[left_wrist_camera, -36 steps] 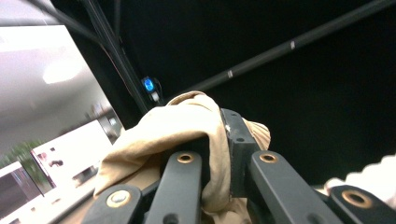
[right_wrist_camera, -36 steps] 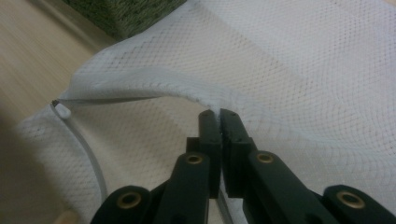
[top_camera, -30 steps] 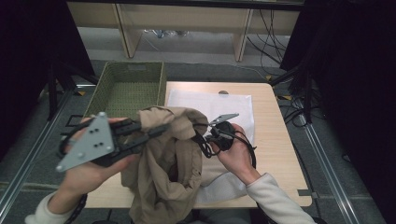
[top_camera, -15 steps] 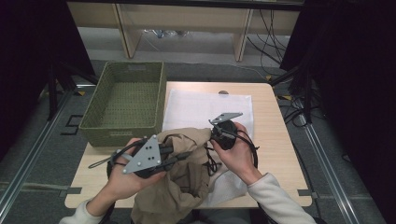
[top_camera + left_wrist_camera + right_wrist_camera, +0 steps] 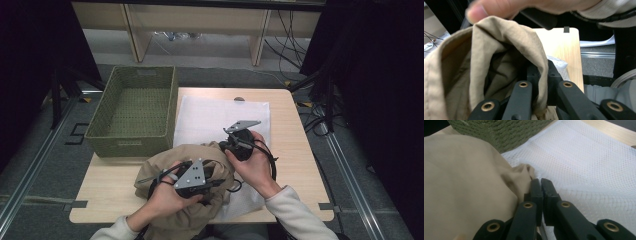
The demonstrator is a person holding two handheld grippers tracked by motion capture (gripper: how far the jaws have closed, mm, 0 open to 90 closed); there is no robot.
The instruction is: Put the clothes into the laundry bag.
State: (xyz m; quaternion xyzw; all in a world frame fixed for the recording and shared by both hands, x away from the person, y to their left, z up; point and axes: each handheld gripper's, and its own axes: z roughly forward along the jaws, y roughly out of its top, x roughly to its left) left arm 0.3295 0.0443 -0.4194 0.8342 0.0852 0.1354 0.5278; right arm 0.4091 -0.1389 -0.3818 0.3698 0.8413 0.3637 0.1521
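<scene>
A person sits at a light wooden surface (image 5: pixel 295 150), seen from above, with two forearms in pale sleeves coming in from the near edge. Each hand holds one black two-jaw tool, so there are two tools in all.

One beige cloth garment (image 5: pixel 170 165) lies bunched in a heap at the near middle of the surface, its lower part hanging over the near edge. Both tools are at this garment.

The left tool (image 5: pixel 220 181) lies low across the top of the heap, with a grey three-cornered plate on its back. In the left gripper view its jaws are closed on a fold of the beige cloth, which is pinched between them and rises in a loose arch above them.

The right tool (image 5: pixel 223 146) sits at the far right edge of the heap, also carrying a grey plate. In the right gripper view its jaws are pressed together with barely a slit between them, and a small tuck of the garment's edge lies against the left jaw; whether the cloth is truly caught between the pads is hard to tell.

One white mesh sheet (image 5: pixel 225 112) is spread flat under and beyond the garment, covering the middle of the surface.

One green woven basket (image 5: pixel 100 131), rectangular, stands at the far left of the surface, just beside the mesh sheet and near the heap.
</scene>
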